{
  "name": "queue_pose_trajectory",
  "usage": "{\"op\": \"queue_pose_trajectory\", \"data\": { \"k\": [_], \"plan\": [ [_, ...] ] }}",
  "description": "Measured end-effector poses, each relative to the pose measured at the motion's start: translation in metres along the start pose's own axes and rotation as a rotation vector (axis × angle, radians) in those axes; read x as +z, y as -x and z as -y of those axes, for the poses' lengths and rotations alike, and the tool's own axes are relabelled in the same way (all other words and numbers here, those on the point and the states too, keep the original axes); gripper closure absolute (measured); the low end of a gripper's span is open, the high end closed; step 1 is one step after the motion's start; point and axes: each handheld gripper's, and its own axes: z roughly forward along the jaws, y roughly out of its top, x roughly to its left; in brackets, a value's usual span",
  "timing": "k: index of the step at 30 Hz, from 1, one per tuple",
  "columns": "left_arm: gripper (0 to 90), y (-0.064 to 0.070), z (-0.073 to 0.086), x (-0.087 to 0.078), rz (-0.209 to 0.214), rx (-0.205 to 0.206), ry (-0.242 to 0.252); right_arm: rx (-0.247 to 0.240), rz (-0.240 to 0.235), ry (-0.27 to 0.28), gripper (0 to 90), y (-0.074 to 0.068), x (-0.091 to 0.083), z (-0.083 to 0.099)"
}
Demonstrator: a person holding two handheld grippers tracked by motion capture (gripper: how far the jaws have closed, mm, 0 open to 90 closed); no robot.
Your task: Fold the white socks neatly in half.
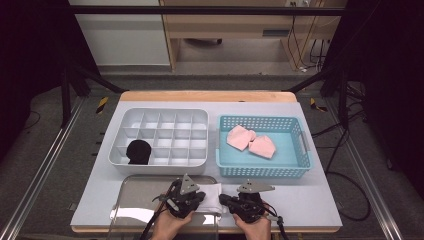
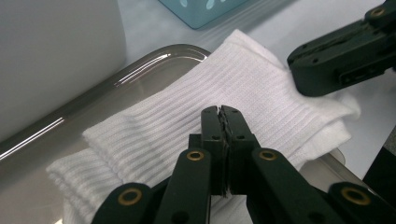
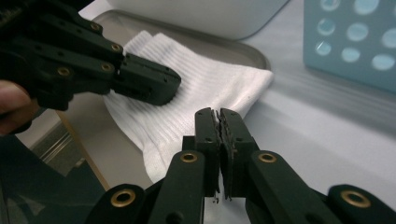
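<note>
Both my left gripper (image 2: 221, 108) and right gripper (image 3: 219, 112) have fingers pressed closed, empty, over the folded white socks (image 2: 224, 88). I should open first, then pinch the top layers squarely.

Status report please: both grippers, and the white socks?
Left gripper shut, right gripper shut, both empty over socks. Socks folded on tray. Nothing blocking.

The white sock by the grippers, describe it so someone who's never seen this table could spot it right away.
Start at the white divided organizer and come to the table's near edge, where a clear tray lies. The white sock lies folded over that tray's right end, between the two grippers. It is ribbed and white, unlike the pink items in the blue basket.
</note>
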Motion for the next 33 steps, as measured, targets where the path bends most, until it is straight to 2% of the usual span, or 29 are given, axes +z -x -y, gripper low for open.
{"op": "queue_pose_trajectory", "data": {
  "k": [1, 4, 6, 9, 12, 17, 20, 23, 25, 28, 30, 33],
  "plan": [
    [87.7, 0.0, 0.0, 0.0, 0.0, -0.001, 0.0, 0.002, 0.005, 0.002, 84.8, -0.001, -0.001, -0.001],
    [87.8, 0.0, 0.002, 0.0, 0.001, 0.001, 0.005, 0.004, 0.033, -0.003, 69.5, 0.0, 0.0, 0.001],
    [88.0, -0.001, 0.003, 0.0, 0.004, 0.0, 0.008, 0.005, 0.025, -0.011, 62.1, 0.0, 0.0, 0.005],
    [88.1, -0.001, 0.003, 0.0, 0.008, -0.006, 0.012, 0.011, 0.014, -0.018, 59.1, 0.0, 0.001, 0.009],
    [88.3, -0.001, 0.005, 0.0, 0.005, -0.006, 0.022, 0.031, 0.0, -0.021, 60.9, 0.002, 0.001, 0.011],
    [88.4, 0.0, 0.006, 0.0, 0.004, -0.01, 0.027, 0.091, -0.079, -0.026, 81.2, 0.007, 0.003, 0.012],
    [88.5, -0.001, 0.005, 0.0, 0.003, -0.015, 0.028, 0.056, -0.054, -0.03, 86.5, 0.004, 0.0, 0.009],
    [88.6, -0.001, 0.005, 0.0, 0.009, -0.032, 0.029, 0.022, -0.037, 0.007, 87.3, 0.001, -0.005, 0.002],
    [88.7, -0.001, 0.004, 0.0, 0.013, -0.035, 0.024, -0.013, -0.038, 0.029, 87.4, -0.004, -0.009, -0.006],
    [88.6, -0.002, 0.004, -0.003, 0.018, -0.044, 0.033, -0.059, -0.047, 0.03, 87.4, -0.013, -0.009, -0.015],
    [87.0, -0.006, 0.003, -0.012, 0.035, -0.072, 0.059, -0.091, -0.031, 0.02, 87.4, -0.017, -0.008, -0.019],
    [84.2, -0.018, 0.003, -0.037, 0.001, -0.09, 0.116, -0.101, -0.021, 0.006, 87.3, -0.019, -0.008, -0.022]
  ]
}}
